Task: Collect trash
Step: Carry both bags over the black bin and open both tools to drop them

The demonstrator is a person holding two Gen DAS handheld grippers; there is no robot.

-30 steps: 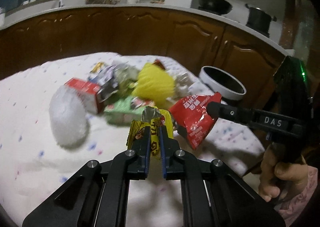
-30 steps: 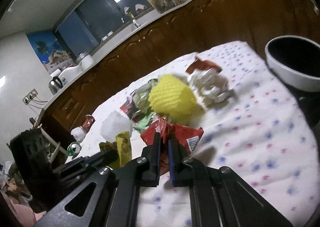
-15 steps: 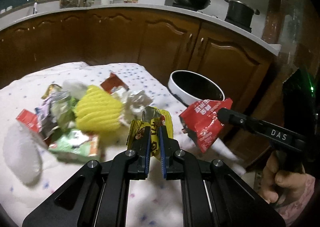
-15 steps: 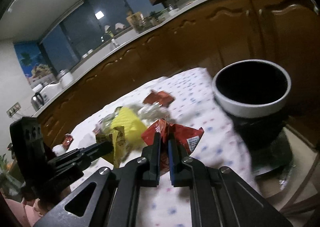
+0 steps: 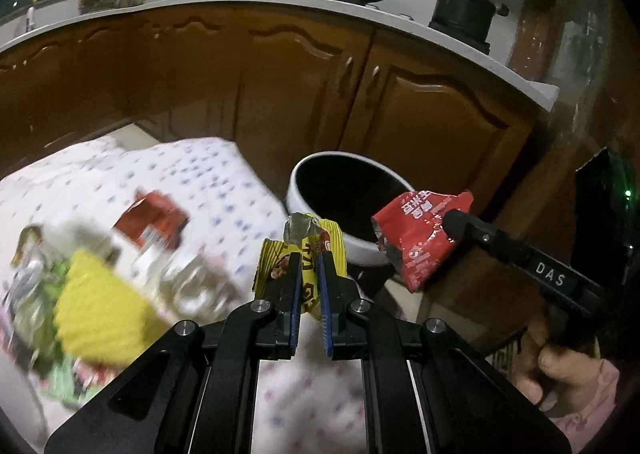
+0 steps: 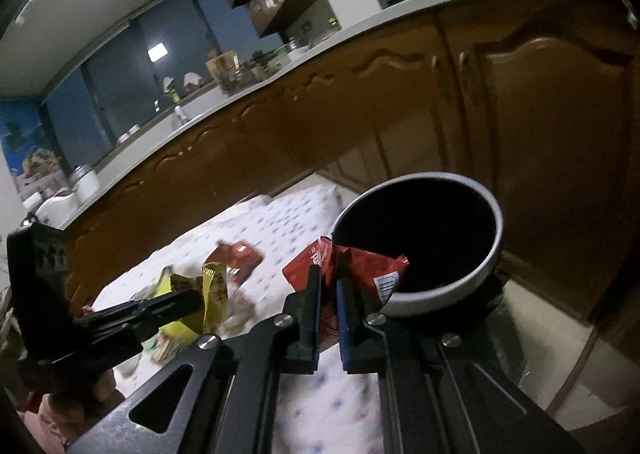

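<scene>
Beside the table edge, a white-rimmed bin with a dark inside sat lower than the tabletop, right off the corner of the dotted tablecloth, probably put there so trash could go over the edge and straight in.

Left gripper had its jaws clamped on a yellow wrapper, pinched near the lower part so most of the packet stuck up past the fingertips. It hung over the cloth near the corner, close to the bin but not over its mouth as far as I could tell.

Right gripper was closed on a red wrapper, which was crumpled and flared out past the tips. From the right wrist view the red packet overlapped the near rim of the bin, so it looked nearer to a drop than the yellow one. Both were carried clear of the table, one per hand, likely to empty two pieces in one trip.

A person's hand in a pink sleeve gripped the right tool's handle.

More trash stayed in a pile on the cloth, blurred: a yellow foam net, a red packet, some crumpled clear or white stuff I couldn't identify. So the job looked partway done, with several more pickups left.

Risk, as a guess: light wrappers could catch on the rim or cling to the pads on release.
</scene>
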